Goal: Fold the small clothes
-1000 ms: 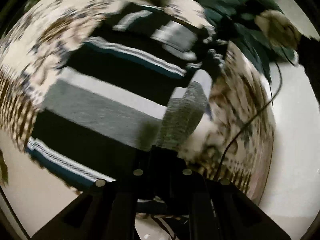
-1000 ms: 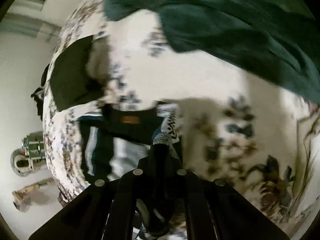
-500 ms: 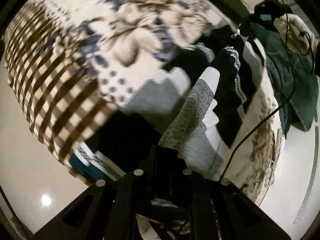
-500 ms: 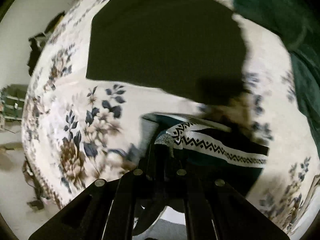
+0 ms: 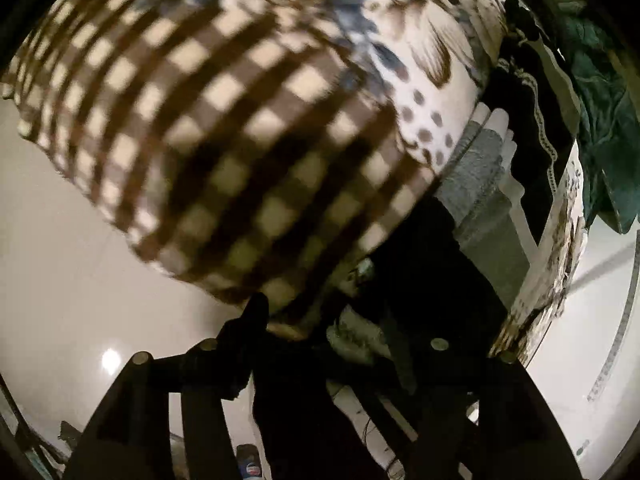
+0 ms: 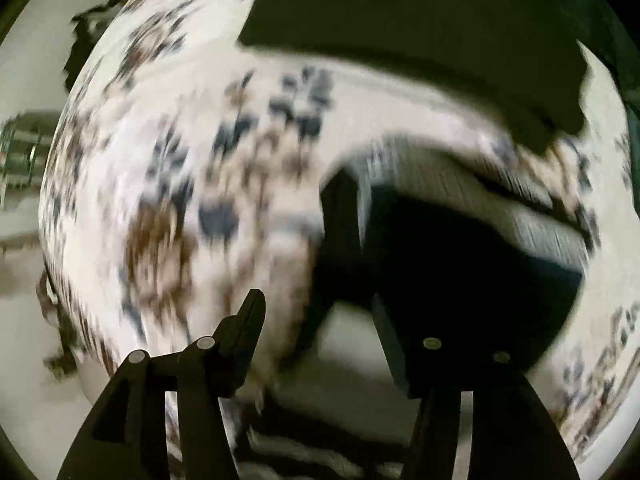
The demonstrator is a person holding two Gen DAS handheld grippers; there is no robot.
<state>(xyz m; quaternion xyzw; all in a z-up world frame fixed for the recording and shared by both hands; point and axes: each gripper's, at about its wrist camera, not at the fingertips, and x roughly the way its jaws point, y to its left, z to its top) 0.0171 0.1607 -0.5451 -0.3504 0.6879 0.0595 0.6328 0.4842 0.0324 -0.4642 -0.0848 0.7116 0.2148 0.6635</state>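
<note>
Both my tools are letting go. The left tool [image 5: 320,320] has its jaws opening, fingers apart with nothing pinched between them; the dark and grey striped garment [image 5: 480,200] lies just ahead and to the right of it, folded over on the bed, which I take to be why the grip is being released: the fold has been carried across and the cloth can rest on its own. The right tool [image 6: 316,316] is likewise opening, its fingers spread, and that view shows the same garment's dark panel and pale ribbed band lying under and beyond the right finger, flat on the floral bedcover [image 6: 160,160]; the picture is smeared, so I cannot tell whether a finger touches the cloth. Further out, a folded black piece [image 6: 400,28] sits beyond it on the cover, near but separate, probably a finished item set aside. A checked cloth [image 5: 220,140] covers the bed's left end, and a crumpled green garment [image 5: 600,140] waits at the far right.
</note>
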